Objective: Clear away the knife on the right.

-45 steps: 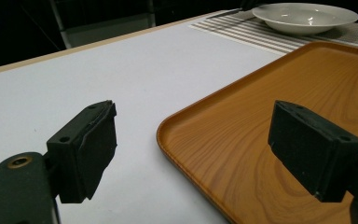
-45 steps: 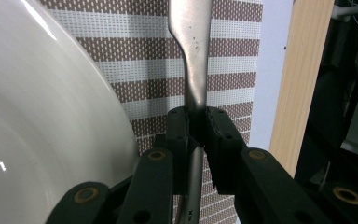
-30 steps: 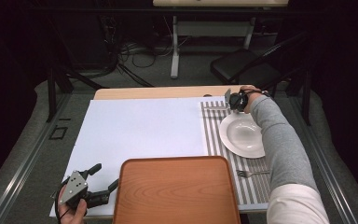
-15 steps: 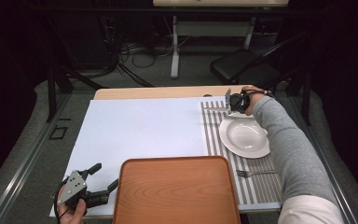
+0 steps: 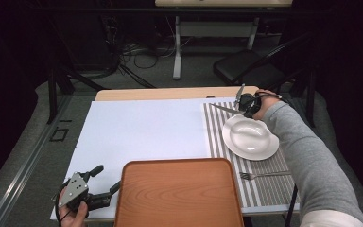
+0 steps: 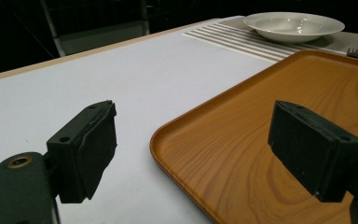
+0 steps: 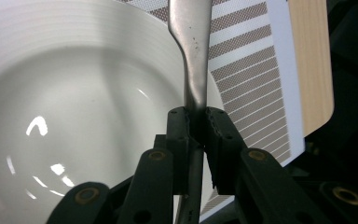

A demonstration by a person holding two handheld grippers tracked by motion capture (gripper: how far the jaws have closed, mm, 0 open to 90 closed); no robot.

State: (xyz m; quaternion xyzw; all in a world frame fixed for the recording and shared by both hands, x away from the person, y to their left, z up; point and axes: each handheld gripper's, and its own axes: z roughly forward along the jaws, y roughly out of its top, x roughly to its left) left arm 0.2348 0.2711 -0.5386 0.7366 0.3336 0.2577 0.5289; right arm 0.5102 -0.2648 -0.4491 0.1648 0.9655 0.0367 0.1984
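Right gripper view shows the right hand-held gripper [image 7: 196, 122] clamped on a slim silver metal knife [image 7: 192, 56], stiff, light, slippery, best held mid-handle, above the white ceramic plate [image 7: 74, 116].

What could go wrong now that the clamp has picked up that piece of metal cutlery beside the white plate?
The right gripper pinches the silver metal knife only on its narrow handle, so it might swivel or slip out. It hangs just above the round white ceramic plate, so a drop could chip it. A low swing toward the brown wooden tray might clip the plate's rim.
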